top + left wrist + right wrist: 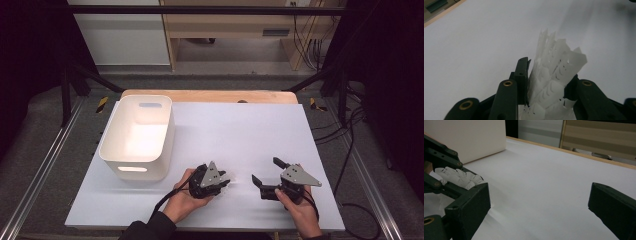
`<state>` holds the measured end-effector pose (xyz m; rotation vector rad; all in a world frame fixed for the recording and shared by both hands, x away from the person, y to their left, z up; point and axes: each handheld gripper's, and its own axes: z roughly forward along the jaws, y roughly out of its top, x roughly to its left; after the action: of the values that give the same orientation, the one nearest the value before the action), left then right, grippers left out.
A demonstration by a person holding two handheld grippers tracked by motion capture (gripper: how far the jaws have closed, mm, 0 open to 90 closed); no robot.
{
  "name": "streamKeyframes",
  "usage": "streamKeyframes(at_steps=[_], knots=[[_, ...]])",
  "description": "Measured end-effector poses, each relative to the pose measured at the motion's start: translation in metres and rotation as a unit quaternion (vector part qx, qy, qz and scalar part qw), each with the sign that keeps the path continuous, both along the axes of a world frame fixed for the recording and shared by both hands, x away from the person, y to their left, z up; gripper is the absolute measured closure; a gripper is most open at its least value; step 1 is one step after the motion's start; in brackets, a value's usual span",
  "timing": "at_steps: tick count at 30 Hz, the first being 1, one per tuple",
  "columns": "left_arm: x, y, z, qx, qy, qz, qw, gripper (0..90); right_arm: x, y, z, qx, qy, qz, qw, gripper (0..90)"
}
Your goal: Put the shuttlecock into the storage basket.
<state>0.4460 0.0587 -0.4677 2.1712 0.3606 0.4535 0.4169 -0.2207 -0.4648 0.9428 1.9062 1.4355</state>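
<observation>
At the near edge of the white surface, the left gripper has its jaws pinching a crumpled white perforated paper piece, while the right gripper waits with jaws spread, holding nothing. Keep that pinch firm and level on the way to the white rectangular plastic bin at far left, since the flimsy sheet could slip. No readable writing or brand shows.

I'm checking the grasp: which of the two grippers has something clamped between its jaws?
The left gripper: its jaws pinch a white cut-paper piece. The right gripper stands wide open over the table.
</observation>
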Motion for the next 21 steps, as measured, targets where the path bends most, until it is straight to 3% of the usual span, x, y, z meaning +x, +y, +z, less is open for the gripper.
streamKeyframes(at_steps=[15,21], knots=[[0.003,0.008,0.010,-0.015,0.006,0.004,0.9999,69.6,0.000,0.000,0.000,-0.001,0.000,0.001,1.0000,4.3],[0.005,0.011,0.020,-0.019,-0.003,0.006,0.9998,69.9,0.000,0.001,0.000,-0.001,0.001,0.002,1.0000,4.3]])
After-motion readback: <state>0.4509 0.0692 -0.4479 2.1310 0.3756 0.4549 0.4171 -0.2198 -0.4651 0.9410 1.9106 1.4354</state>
